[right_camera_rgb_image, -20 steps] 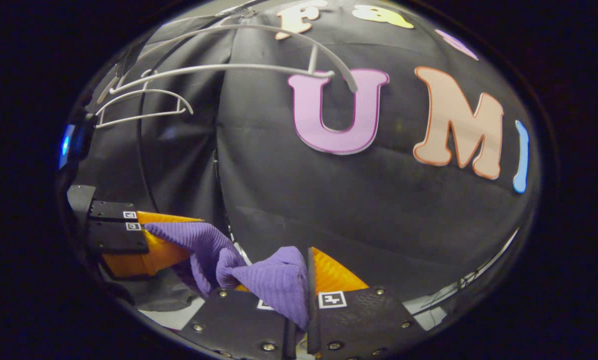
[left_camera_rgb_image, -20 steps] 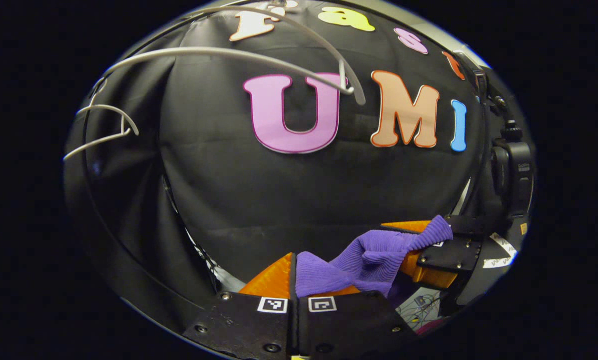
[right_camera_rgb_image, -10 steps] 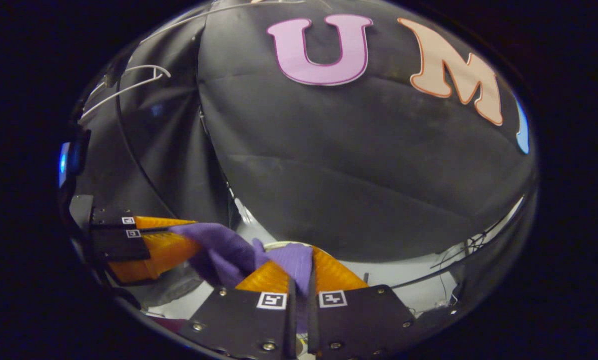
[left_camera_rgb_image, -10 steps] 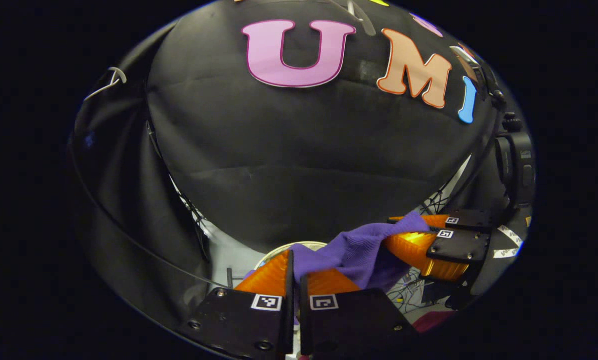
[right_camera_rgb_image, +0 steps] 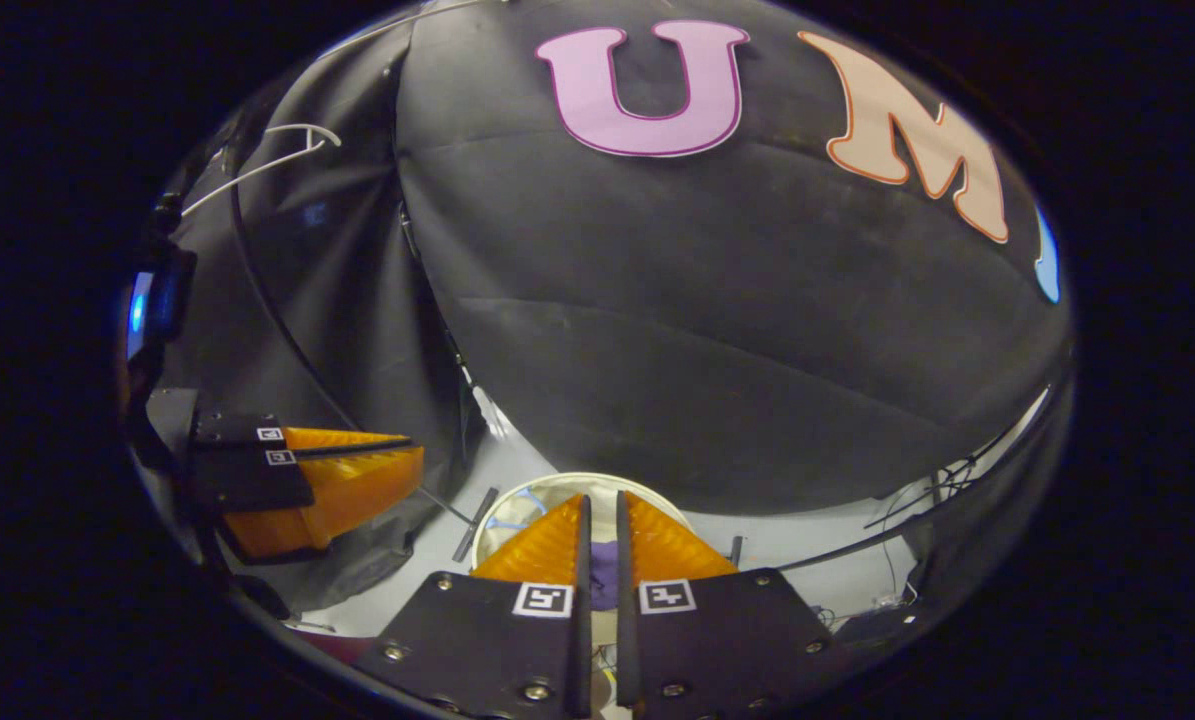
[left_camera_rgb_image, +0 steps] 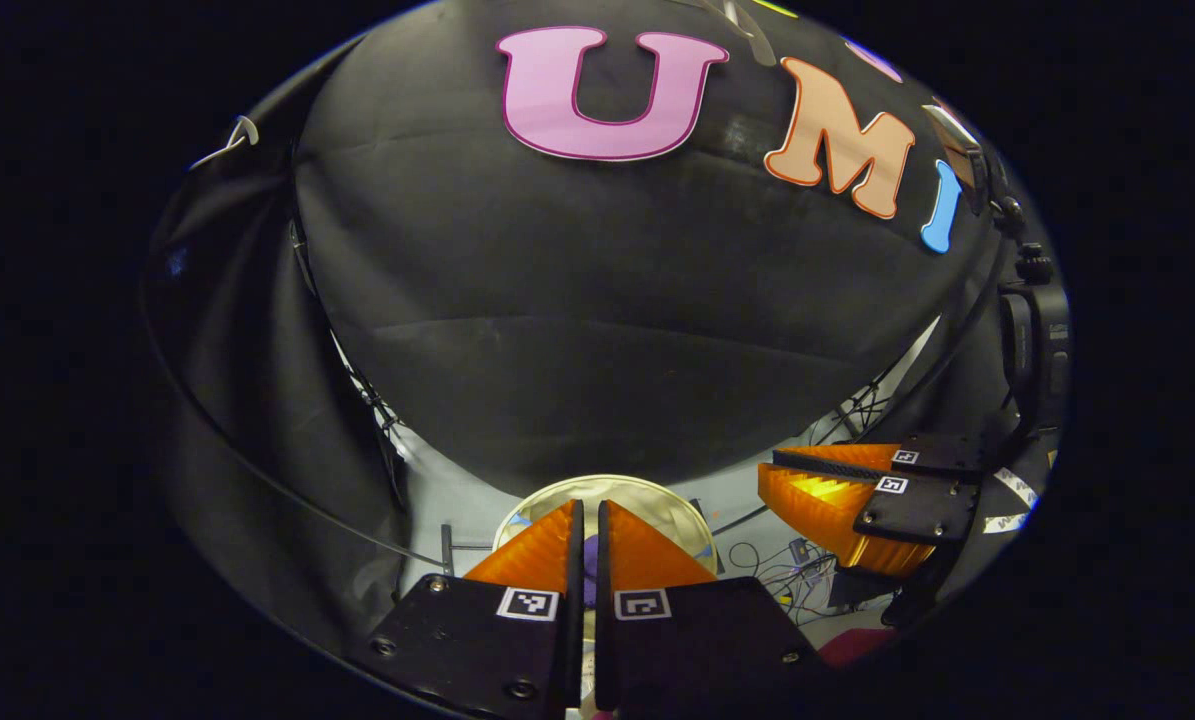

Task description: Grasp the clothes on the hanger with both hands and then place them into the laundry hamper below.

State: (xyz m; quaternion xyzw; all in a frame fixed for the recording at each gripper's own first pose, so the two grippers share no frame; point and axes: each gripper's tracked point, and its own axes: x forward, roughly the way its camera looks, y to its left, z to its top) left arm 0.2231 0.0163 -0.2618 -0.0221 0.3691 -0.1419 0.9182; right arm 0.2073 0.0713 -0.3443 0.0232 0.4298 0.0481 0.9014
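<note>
Both grippers hang side by side above the pale round laundry hamper (right_camera_rgb_image: 557,490), tilted down toward it. The left gripper (left_camera_rgb_image: 589,535) and right gripper (right_camera_rgb_image: 601,530) have let go, fingers parted by a narrow gap. The purple clothes (right_camera_rgb_image: 605,583) lie inside the hamper.

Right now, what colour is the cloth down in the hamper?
Purple cloth, best in the right gripper view.
</note>
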